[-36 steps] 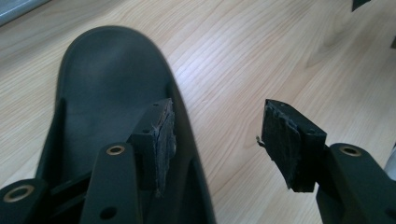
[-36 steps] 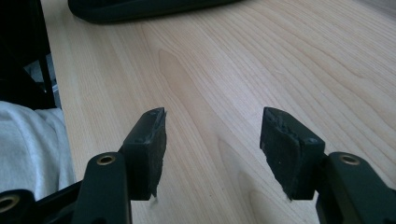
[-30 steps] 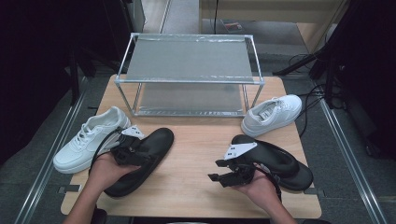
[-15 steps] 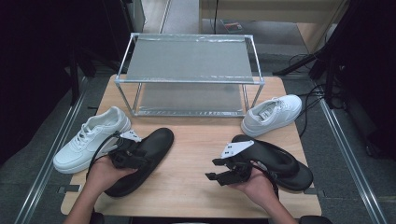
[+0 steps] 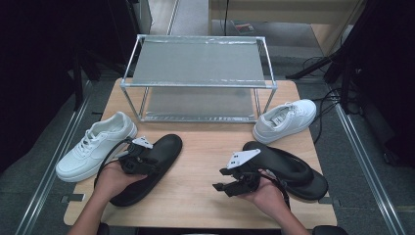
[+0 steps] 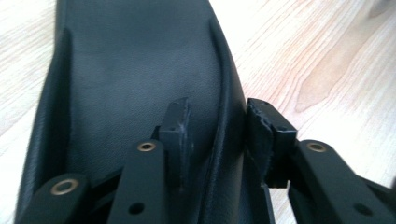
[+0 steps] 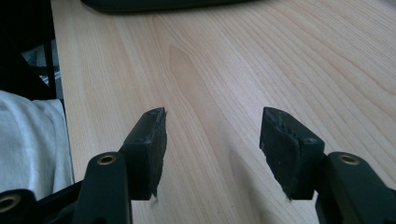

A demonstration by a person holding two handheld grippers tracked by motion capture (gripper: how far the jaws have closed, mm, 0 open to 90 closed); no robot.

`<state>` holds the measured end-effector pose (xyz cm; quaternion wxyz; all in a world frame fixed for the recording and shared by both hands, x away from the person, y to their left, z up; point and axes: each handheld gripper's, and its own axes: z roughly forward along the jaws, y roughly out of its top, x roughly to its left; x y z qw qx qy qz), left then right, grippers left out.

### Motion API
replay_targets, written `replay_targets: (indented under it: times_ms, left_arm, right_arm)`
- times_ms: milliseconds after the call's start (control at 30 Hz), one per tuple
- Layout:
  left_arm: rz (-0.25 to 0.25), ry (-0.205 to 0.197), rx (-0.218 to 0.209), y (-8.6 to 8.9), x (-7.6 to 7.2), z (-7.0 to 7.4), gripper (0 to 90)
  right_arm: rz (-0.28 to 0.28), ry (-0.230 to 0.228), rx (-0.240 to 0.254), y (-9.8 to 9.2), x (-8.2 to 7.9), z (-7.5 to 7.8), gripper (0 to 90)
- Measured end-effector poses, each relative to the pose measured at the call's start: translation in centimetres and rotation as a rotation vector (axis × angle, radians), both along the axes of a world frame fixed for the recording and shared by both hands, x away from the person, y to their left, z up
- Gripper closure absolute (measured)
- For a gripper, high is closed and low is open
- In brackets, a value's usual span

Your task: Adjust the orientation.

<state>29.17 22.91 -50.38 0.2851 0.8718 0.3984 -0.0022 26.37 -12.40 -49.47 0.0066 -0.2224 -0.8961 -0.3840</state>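
Left gripper view: the side wall of the left black shoe (image 6: 140, 84) is straddled by the left gripper (image 6: 219, 133), whose jaws have just been closing, presumably for lifting; contact is unclear. The right gripper (image 7: 212, 135) is held open, empty, above the table (image 7: 289, 70).

A light wooden table (image 5: 205, 147) stands on grey flooring (image 5: 44, 166). Dark surroundings flank it; black cables (image 5: 323, 98) lie at right.
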Motion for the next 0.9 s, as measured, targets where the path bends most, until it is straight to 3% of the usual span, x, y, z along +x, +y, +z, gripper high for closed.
replay_targets:
  times_ms: [100, 200, 300, 333, 567, 733, 900]
  left_arm:
    - [-0.026, 0.010, -0.026, 0.1, 0.1, 0.0, 73.0]
    - [-0.031, 0.009, -0.015, 0.2, 0.2, 0.2, 79.5]
    - [-0.022, 0.020, -0.030, 0.4, 0.4, 0.4, 80.9]
    - [-0.027, 0.020, -0.068, 0.6, 0.3, 0.6, 81.2]
    - [-0.024, -0.003, -0.086, 0.3, 0.1, 2.2, 82.7]
    - [-0.064, 0.004, -0.080, -1.4, 0.3, 3.5, 82.7]
    - [-0.093, -0.023, -0.077, -3.2, 1.2, 4.9, 82.7]
  right_arm:
    - [-0.001, 0.011, 0.001, -0.1, 0.0, 0.0, 45.2]
    - [-0.009, 0.027, 0.003, -0.2, 0.0, 0.0, 46.6]
    - [-0.006, 0.029, 0.020, -0.3, 0.0, 0.1, 46.3]
    - [-0.007, 0.029, 0.022, -0.2, 0.0, 0.1, 45.5]
    - [0.034, 0.013, 0.014, 0.5, -0.4, 0.0, 44.4]
    - [0.050, -0.010, 0.043, 0.7, -0.6, 0.3, 42.3]
    - [0.042, -0.042, 0.073, 0.6, -0.6, 0.9, 42.1]
